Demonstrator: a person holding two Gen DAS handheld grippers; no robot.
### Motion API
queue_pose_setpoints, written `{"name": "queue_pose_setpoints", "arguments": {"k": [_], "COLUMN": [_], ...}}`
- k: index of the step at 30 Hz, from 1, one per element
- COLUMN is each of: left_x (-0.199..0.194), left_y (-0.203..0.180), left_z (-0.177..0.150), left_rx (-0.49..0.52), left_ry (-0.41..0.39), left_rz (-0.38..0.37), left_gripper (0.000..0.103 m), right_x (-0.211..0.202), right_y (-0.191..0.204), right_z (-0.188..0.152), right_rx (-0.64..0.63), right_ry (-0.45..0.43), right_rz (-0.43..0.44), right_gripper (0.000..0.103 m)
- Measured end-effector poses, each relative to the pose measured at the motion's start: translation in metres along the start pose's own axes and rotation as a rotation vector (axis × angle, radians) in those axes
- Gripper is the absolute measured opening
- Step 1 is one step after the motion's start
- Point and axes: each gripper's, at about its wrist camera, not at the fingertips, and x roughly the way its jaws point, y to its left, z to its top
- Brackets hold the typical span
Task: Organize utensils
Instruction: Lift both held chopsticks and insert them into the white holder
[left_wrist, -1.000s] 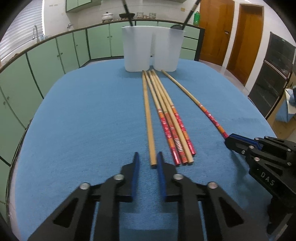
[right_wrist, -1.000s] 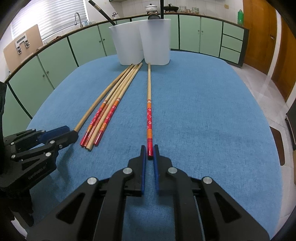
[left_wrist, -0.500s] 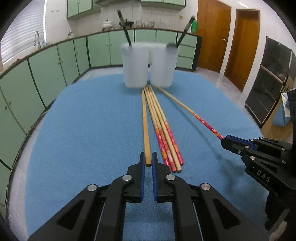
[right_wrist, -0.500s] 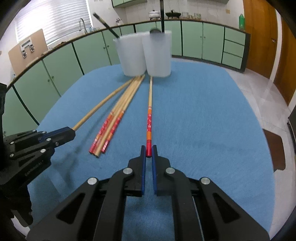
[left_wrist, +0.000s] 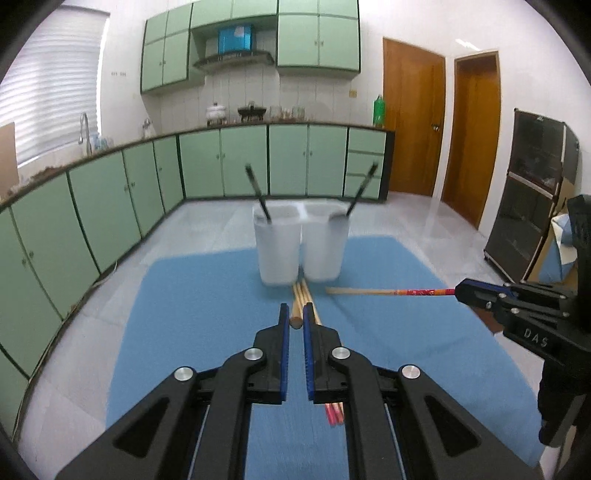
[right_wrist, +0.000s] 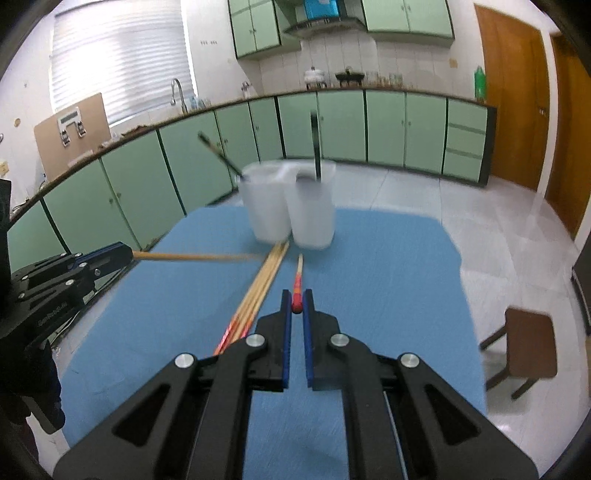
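My left gripper (left_wrist: 295, 313) is shut on the near end of a plain wooden chopstick (left_wrist: 295, 322), held up above the blue cloth (left_wrist: 192, 295). My right gripper (right_wrist: 297, 300) is shut on the red end of a patterned chopstick (right_wrist: 297, 282), also lifted. Each shows in the other's view: the right gripper (left_wrist: 461, 291) with its patterned chopstick (left_wrist: 384, 291), the left gripper (right_wrist: 123, 254) with its plain chopstick (right_wrist: 192, 256). Several chopsticks (right_wrist: 258, 291) still lie bundled on the cloth. Beyond them stand two white cups (left_wrist: 279, 251) (left_wrist: 325, 247), each holding a black utensil.
The blue cloth (right_wrist: 388, 277) covers a table with floor all round. A small brown stool (right_wrist: 524, 343) stands to the right. Green cabinets (left_wrist: 110, 206) run along the far walls, and a dark shelf unit (left_wrist: 532, 192) stands at the right.
The left gripper closed on the plain chopstick. Both grippers then rose, lifting their chopsticks off the cloth; the cups and cloth now look farther below.
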Motion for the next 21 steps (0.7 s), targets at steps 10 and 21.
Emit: {"name": "queue_pose_setpoints", "arguments": {"k": [10,21], "left_x": [0.003,0.001], "left_y": [0.001,-0.003], "left_z": [0.052,0.079], "left_rx": [0.024,0.038], "left_ry": [-0.094,-0.131], "left_rz": [-0.032,-0.083], "left_gripper": [0.007,0.006], "right_x": [-0.014,-0.025], "right_y": [-0.011,-0.015], "right_z": [0.064,0.110], "right_rx": [-0.030,-0.043], "right_ry": [-0.076,-0.083], "right_rz": [0.063,0.168], "right_gripper": [0.005,0.005]}}
